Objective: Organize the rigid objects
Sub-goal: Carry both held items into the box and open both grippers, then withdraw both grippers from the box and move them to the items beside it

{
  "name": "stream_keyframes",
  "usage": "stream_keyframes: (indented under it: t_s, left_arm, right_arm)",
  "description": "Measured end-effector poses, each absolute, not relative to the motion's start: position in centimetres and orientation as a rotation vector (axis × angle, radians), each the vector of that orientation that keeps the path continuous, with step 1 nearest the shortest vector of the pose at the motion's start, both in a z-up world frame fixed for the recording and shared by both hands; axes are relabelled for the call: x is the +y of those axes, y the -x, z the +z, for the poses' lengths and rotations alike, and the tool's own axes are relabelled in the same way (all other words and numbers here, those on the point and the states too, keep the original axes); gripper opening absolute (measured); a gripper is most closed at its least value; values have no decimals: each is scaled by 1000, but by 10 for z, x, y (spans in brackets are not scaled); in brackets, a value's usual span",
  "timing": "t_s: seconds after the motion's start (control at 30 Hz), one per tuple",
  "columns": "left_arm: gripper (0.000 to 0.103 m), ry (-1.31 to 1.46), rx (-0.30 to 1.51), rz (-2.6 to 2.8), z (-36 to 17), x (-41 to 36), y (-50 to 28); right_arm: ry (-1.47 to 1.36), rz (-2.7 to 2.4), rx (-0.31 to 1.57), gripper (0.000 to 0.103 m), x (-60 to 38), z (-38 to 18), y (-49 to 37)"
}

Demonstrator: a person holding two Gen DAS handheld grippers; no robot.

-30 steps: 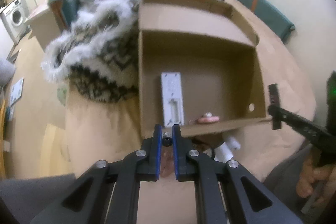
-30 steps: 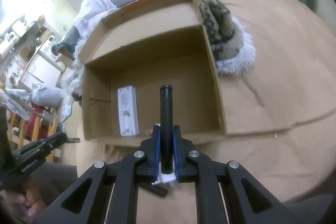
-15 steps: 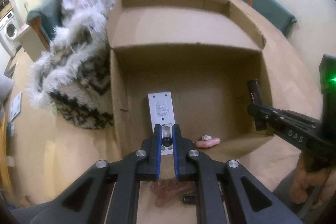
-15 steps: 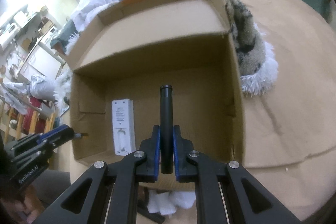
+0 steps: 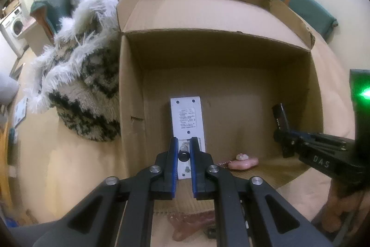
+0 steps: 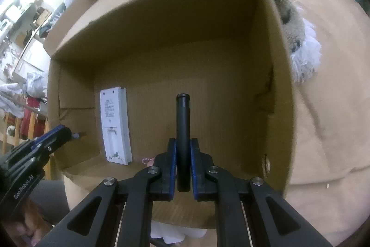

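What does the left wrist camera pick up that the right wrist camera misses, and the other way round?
Only the left wrist view shows the teal cushion against the wall, the washing machine, and the left gripper shut on a small dark-tipped object.

Only the right wrist view shows the cluttered shelves and the full length of the black tube in the right gripper.

Both show the cardboard box, the white device lying on its floor, the pink trinket and the shaggy rug.
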State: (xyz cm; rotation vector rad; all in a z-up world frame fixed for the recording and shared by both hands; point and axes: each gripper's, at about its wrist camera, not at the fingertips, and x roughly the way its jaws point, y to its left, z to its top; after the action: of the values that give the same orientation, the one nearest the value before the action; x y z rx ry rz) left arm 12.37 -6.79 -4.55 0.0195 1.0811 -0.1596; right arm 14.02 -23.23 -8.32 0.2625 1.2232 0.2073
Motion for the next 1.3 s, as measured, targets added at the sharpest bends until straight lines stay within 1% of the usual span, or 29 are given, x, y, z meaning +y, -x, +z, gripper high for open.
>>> stream_keyframes:
  t_s: [0.3,0.67,0.73,0.77,0.8,0.83,0.87,0.9,0.97,1.0,1.03,1.07,1.1,1.13,1.17,1.3]
  left_arm:
    - [9,-28,1122,-130,-74,-65,-130]
    - [9,-17,1137,-126,-78,-63,-132]
    - [11,-16,1139,-132,-77,-64,-130]
    - [17,-16,1140,-136,-77,-64,-130]
    - [29,-16,1138,-138,-76,-65,-129]
    - [36,-14,1134,-138,-75,-65,-130]
    - [51,-9,1122,-139,-73,-64,-129]
    - [54,6,1112,-155,-71,-64,-128]
    - [58,9,1105,-156,-67,-65,-128]
    - [59,8,1102,-156,-66,-65,-127]
    - [59,8,1098,-155,-64,-65,-127]
    - [60,9,1096,-154,-64,-64,-128]
    - [60,10,1096,-152,-63,-63,-127]
    - [60,10,1096,-151,-62,-63,-127]
    - [60,9,1094,-149,-61,-62,-127]
    - [60,9,1086,-144,-55,-60,-125]
  right_arm:
    - [-228,210,1254,12,-222,-92,-138]
    - [-222,219,1246,12,-219,-93,-137]
    - [-229,219,1245,12,-220,-93,-137]
    - [-233,217,1242,12,-220,-93,-138]
    - [-235,217,1239,12,-222,-92,-137]
    - [-239,219,1236,12,-223,-91,-137]
    - [-245,223,1231,12,-224,-90,-137]
    - [-250,227,1225,12,-224,-89,-137]
    - [-254,232,1212,12,-224,-87,-138]
    - [-257,232,1206,14,-224,-86,-138]
    - [-265,233,1198,22,-225,-84,-138]
    - [-278,239,1186,36,-227,-82,-138]
    - [-292,244,1173,45,-228,-79,-138]
    - [-307,250,1157,66,-229,-76,-139]
    - [-321,257,1132,72,-231,-71,-138]
    - [-345,277,1081,74,-232,-60,-139]
